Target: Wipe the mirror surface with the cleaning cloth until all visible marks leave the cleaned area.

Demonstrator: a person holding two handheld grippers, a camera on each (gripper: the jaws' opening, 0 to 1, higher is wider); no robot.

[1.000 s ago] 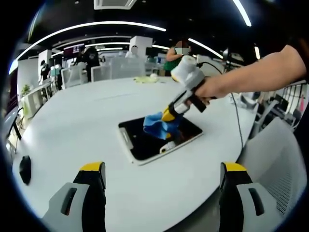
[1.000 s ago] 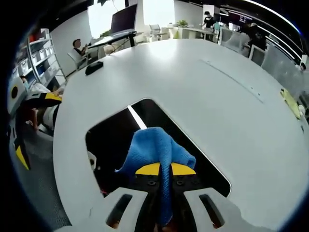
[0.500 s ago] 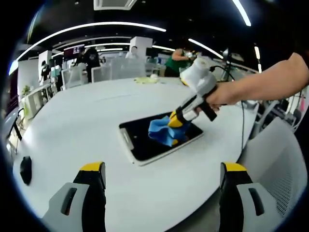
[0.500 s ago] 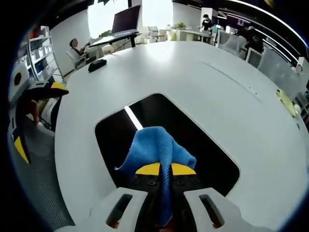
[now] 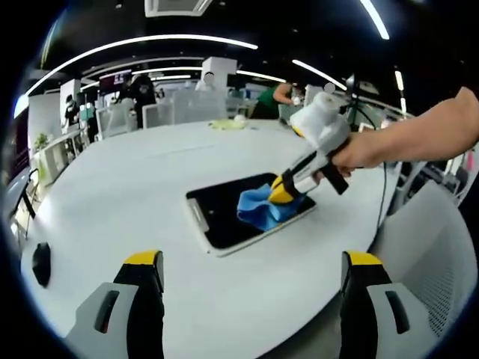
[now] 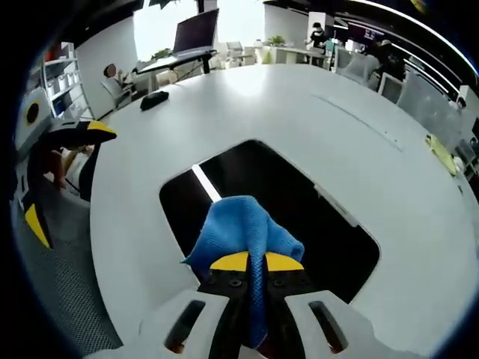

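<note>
The right gripper point(image 6: 253, 262) pinches the blue cleaning cloth point(image 6: 241, 228) tight and presses it onto the dark mirror point(image 5: 224, 217), which lies flat on the white tabletop point(image 5: 120, 194) near its edge. The left gripper point(image 5: 251, 288) hangs back, jaws spread wide, holding nothing.

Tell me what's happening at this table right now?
A person is wiping a dark mirror lying flat on a white table. The right gripper is shut on a blue cloth and presses it onto the mirror near one end. The left gripper is open, off the mirror, holding nothing.
</note>
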